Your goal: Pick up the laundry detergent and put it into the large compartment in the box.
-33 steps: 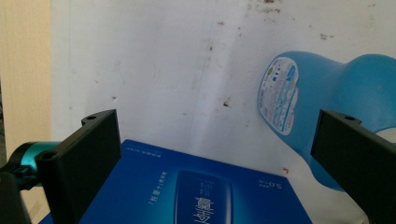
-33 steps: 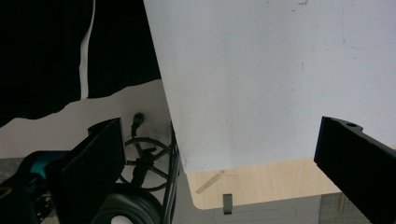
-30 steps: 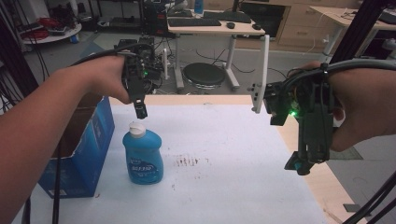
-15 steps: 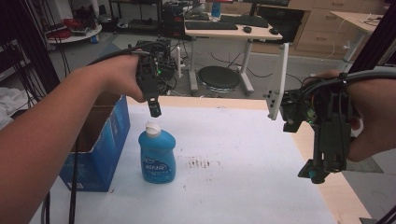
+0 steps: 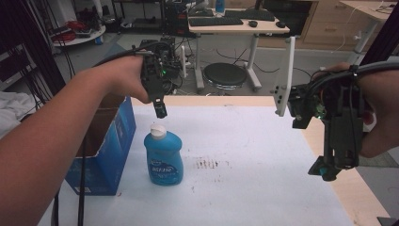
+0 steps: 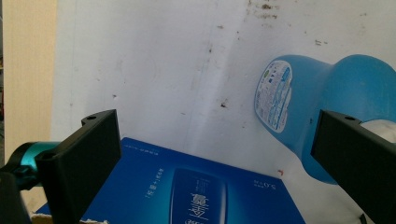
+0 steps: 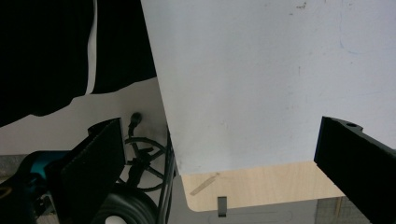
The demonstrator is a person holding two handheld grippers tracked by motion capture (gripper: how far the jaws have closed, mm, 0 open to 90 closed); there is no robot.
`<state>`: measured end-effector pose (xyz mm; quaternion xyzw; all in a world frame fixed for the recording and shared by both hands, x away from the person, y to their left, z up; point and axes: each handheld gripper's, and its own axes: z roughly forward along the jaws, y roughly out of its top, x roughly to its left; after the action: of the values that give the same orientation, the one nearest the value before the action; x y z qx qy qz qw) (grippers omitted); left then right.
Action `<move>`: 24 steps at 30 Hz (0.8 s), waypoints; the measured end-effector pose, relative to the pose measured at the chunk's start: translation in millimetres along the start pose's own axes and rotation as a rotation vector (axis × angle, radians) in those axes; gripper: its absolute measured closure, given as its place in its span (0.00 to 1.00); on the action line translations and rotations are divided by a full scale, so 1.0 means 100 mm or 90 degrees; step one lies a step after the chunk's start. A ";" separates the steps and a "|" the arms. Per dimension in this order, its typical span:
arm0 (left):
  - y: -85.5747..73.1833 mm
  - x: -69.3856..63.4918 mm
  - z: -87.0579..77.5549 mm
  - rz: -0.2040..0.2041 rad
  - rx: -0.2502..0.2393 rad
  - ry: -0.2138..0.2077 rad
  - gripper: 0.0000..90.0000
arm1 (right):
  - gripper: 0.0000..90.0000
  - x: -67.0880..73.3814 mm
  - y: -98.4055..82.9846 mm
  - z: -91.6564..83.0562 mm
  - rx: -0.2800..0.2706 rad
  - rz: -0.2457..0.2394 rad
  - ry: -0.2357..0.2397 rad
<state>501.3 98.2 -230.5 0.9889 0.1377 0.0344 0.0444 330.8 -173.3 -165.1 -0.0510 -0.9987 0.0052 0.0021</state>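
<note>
Left gripper (image 5: 160, 109), jaws apart, poised above the blue bottle (image 5: 163, 156); right gripper (image 5: 324, 168), jaws apart, holds nothing.

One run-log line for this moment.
left tool: open, above blue bottle | right tool: open, holding nothing | bottle upright beside blue box

The bench (image 5: 263, 141) had a white top with a pale wooden strip along its far and right edges, and dark smudges near the middle. A blue soap bottle (image 5: 163, 157) stood upright on it, just beside an open blue cardboard box (image 5: 110, 150) at the left edge.
</note>
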 end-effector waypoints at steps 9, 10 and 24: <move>0.01 0.00 0.01 -0.004 -0.004 0.000 0.02 | 0.01 0.05 0.00 0.01 0.005 -0.005 -0.003; 0.01 0.00 0.01 -0.004 -0.004 0.000 0.02 | 0.01 0.04 0.00 0.01 0.005 -0.006 -0.004; 0.00 -0.07 -0.17 -0.002 -0.022 -0.002 0.02 | 0.01 0.05 -0.06 0.00 0.003 0.001 -0.016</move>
<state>492.9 97.6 -214.2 0.9878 0.1386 0.0353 0.0614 325.2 -179.0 -164.7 -0.0517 -0.9986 0.0086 -0.0104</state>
